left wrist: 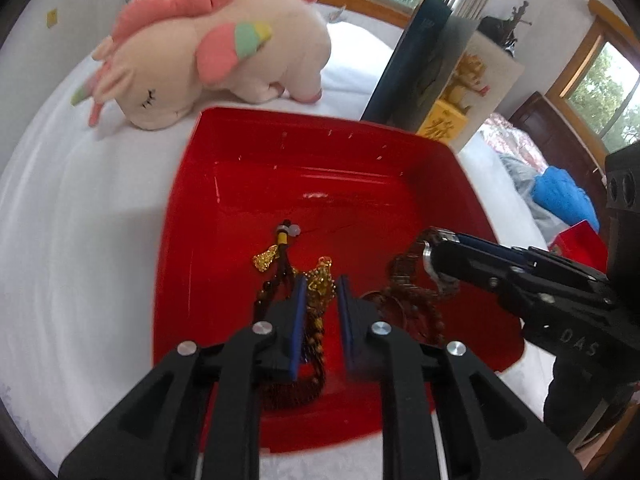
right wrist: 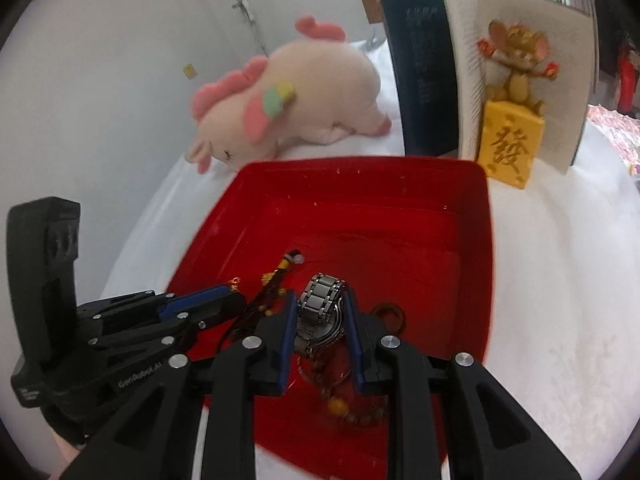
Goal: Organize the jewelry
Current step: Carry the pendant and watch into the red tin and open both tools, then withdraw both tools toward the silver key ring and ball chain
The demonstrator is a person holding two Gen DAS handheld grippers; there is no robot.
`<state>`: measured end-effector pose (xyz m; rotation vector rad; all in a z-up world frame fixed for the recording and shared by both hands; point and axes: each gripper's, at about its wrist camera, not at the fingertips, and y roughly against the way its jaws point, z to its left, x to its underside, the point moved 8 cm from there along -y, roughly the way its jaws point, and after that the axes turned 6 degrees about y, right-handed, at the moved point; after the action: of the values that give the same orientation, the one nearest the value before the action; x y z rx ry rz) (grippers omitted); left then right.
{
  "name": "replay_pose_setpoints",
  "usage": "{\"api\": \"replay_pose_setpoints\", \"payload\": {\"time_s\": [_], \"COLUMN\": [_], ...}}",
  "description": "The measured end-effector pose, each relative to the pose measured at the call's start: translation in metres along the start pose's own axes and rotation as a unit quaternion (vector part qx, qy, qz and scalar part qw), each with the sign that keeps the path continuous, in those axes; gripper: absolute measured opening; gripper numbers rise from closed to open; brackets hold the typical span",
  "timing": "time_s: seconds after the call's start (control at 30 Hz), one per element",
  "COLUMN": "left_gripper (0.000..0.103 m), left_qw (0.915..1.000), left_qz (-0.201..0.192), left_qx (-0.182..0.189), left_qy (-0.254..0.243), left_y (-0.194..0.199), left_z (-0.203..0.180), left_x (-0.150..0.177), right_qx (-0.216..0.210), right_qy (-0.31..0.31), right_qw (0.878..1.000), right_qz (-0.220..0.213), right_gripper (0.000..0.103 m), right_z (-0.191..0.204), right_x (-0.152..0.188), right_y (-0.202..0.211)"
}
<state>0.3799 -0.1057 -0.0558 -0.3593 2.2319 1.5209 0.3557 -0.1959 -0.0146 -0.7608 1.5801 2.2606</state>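
A pink plush unicorn (left wrist: 216, 56) lay on the white bed (left wrist: 80, 240) at the far left, behind the red tray (left wrist: 224, 152). The left gripper (left wrist: 322, 300) reached over the tray's near half, its blue-padded fingers (left wrist: 298, 320) slightly parted around a gold pendant (left wrist: 320, 280) on a dark bead string (left wrist: 312, 376); the pictures did not show whether the pads pressed it. Just beyond lay a second gold charm (left wrist: 264, 260) on a beaded cord. To the right, a brown bead bracelet (left wrist: 416, 300) was heaped on the tray floor. Above that heap the right gripper (right wrist: 320, 312) was clenched on a silver watch (right wrist: 322, 312), whose metal band stood up between the pads. Behind the tray's right corner stood an open book (right wrist: 520, 60) with a mouse figurine (right wrist: 516, 64) on a yellow block (right wrist: 508, 148).
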Motion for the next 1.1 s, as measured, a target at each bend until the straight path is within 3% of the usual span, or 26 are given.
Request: {"api": "replay_pose_setpoints", "payload": {"time_s": [0.1,0.23,0.3,0.37,0.6,0.77,1.1], "left_gripper": [0.015,0.019,0.032,0.038,0.042,0.043,0.043], "left_qw": [0.9999,0.9998,1.0000,0.9999,0.9993,0.9985,0.9971], "left_qz": [0.013,0.017,0.005,-0.009,-0.033,-0.044,-0.025], "left_qx": [-0.007,-0.007,-0.005,-0.008,-0.003,-0.008,-0.003], "left_qy": [0.002,0.004,0.002,-0.005,-0.016,-0.031,-0.072], "left_y": [-0.014,-0.015,-0.005,0.006,0.047,0.078,0.114], "left_z": [0.004,0.007,0.006,0.003,-0.008,-0.013,-0.024], "left_x": [-0.001,0.001,0.001,0.000,0.014,0.041,0.141], "right_qx": [0.006,0.011,0.011,0.008,0.010,0.017,0.028], "right_qy": [0.001,0.002,0.004,0.004,0.018,0.027,0.046], "right_qw": [1.000,1.000,1.000,1.000,0.999,0.998,0.998], "right_qz": [0.012,-0.003,-0.013,-0.021,-0.045,-0.055,-0.039], "right_gripper": [0.025,0.026,0.026,0.026,0.026,0.026,0.026], "right_z": [-0.003,-0.005,-0.003,-0.001,0.015,0.024,0.038], "right_x": [0.001,-0.001,-0.003,-0.005,0.003,0.020,0.110], "right_y": [-0.014,-0.008,0.001,0.009,0.047,0.073,0.107]}}
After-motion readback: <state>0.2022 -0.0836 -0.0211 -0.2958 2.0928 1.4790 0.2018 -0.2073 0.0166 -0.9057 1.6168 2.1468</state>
